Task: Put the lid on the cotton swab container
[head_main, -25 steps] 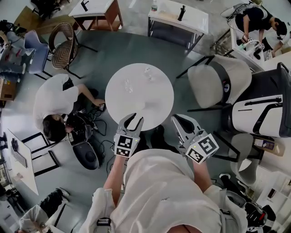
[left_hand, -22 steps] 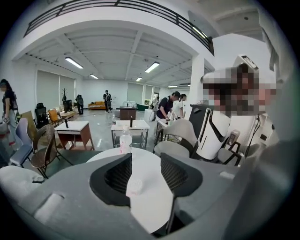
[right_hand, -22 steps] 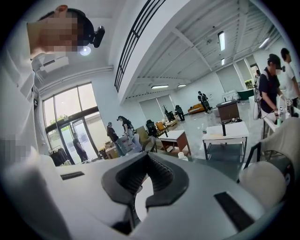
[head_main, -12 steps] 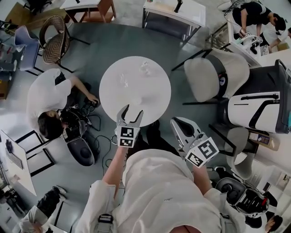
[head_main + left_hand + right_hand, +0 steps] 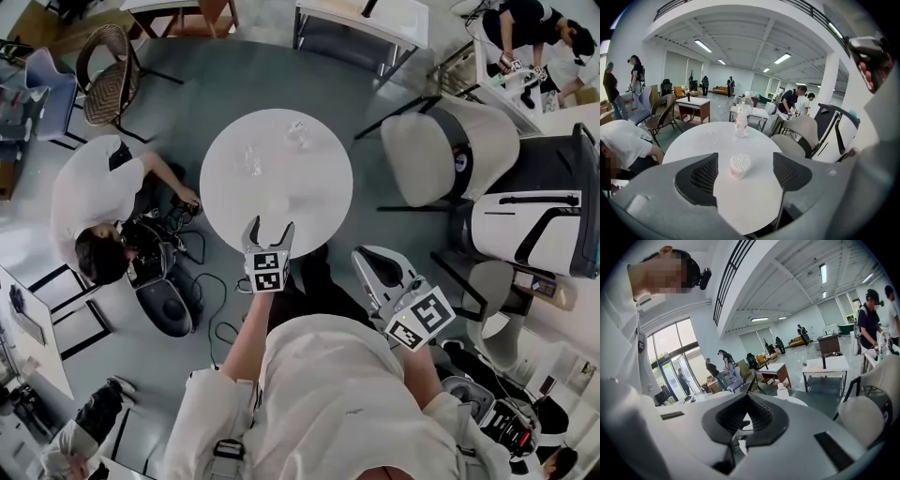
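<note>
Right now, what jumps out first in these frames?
The round white table, with an open swab container on its near side and a bottle behind. The left gripper aims at the container, its fingers just opening, nothing between them; the right gripper sits shut off the table.

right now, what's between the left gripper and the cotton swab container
Only bare table, in the left gripper view. The left gripper has just been opening its jaws; the cotton swab container stands beyond them.
</note>
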`<state>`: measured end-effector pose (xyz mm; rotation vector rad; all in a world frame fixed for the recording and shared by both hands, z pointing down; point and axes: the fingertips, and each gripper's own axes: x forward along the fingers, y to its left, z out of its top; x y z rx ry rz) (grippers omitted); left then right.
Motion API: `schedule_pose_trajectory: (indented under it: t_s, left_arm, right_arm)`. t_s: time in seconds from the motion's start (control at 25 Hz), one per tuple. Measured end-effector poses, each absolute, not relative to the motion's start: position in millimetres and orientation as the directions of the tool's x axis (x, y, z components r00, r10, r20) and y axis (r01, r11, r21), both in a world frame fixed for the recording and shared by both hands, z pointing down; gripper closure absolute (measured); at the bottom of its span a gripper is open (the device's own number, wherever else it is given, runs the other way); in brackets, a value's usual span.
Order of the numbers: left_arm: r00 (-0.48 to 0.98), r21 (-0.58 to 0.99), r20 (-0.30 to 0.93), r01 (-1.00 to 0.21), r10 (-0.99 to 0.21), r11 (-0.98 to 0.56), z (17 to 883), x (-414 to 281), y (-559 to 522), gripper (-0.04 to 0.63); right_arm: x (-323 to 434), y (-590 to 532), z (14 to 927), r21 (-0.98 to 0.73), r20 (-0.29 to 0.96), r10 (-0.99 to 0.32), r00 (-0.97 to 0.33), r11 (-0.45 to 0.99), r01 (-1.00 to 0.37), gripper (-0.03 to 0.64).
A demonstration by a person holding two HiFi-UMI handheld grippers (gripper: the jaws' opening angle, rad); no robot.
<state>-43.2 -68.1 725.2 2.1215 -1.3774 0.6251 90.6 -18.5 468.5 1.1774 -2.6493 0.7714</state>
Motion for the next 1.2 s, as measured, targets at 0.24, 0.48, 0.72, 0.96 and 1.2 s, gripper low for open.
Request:
schedule_pose_trajectory:
  t_s: [0.24,0.48,0.72,0.96,1.2]
  left_arm:
    - [0.273,0.097,0.675,-0.954,-0.686,-0.284,765.2,-41.8,-67.4,0.209]
    - [0.159,0.029,0.662,-0.982,-0.733,-0.187,791.0,-42.0,-74.4,0.183]
    - [0.132,0.031,0.690,-0.988,-0.712,-0.154,821.0,-39.7,-77.9,0.183]
    - [0.133,0.040,0.691,-0.989,-0.711,-0.145,832.7,-35.0,-86.0,0.183]
    - [0.128,0.045,0.689,-0.990,-0.714,-0.134,837.4,-29.1,-93.6,0.184]
  right_arm:
    - [96.8,-14.0,478.1,-0.413,0.338,-0.630,-0.699,0.568,-0.712,0.611]
    - [108.3,-6.0,488.2,-0.422,0.349,-0.621,-0.702,0.564,-0.709,0.611]
    - [120.3,2.4,497.9,-0.425,0.371,-0.612,-0.698,0.557,-0.714,0.611]
    - [129.4,6.7,500.6,-0.420,0.383,-0.606,-0.697,0.557,-0.716,0.611]
    - [137.8,11.3,504.4,-0.421,0.394,-0.602,-0.694,0.553,-0.719,0.611]
